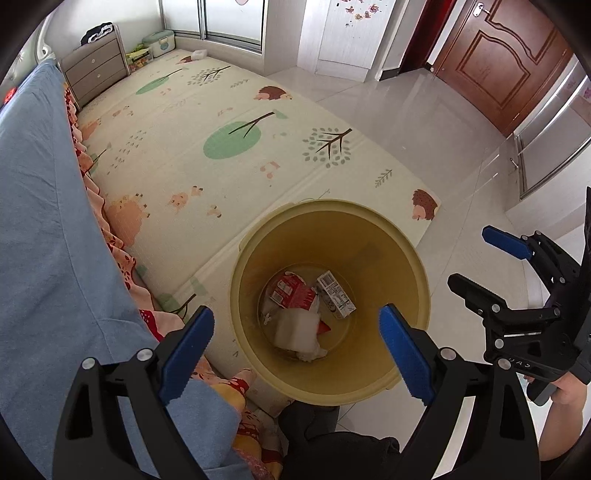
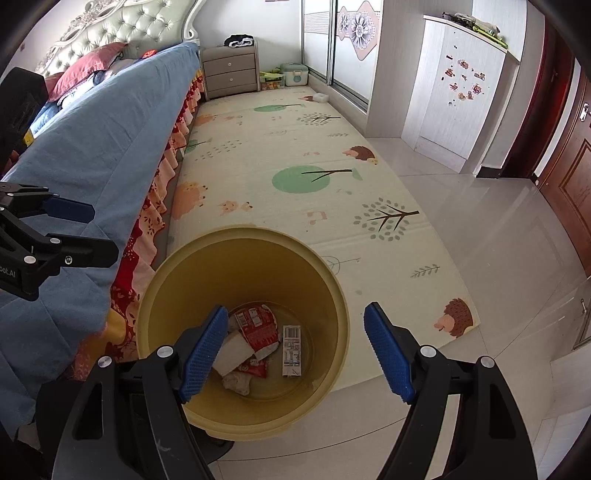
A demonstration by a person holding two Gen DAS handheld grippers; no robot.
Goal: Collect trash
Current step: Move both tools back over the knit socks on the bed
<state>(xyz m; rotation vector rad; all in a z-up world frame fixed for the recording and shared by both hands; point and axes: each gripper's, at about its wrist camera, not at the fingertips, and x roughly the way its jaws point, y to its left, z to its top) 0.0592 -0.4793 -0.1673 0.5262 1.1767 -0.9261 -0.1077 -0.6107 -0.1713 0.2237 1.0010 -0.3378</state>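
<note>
- Left gripper (image 1: 295,350), jaws apart and empty, hangs over the yellow bin (image 1: 406,258); a hand (image 1: 569,391) shows here only.
- Right gripper (image 2: 295,349), also spread (nothing between), sees the headboard (image 2: 110,29).

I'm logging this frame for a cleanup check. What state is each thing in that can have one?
Left tool: open, nothing between its fingers, above the bin.
Right tool: open, empty, above the bin.
Yellow bin: upright, no lid, trash at the bottom.
Red wrapper: crumpled, in the bin.
Small carton: lying flat in the bin.
White tissue: crumpled, in the bin.
Brown door: shut.
Nightstand drawers: shut.
</note>
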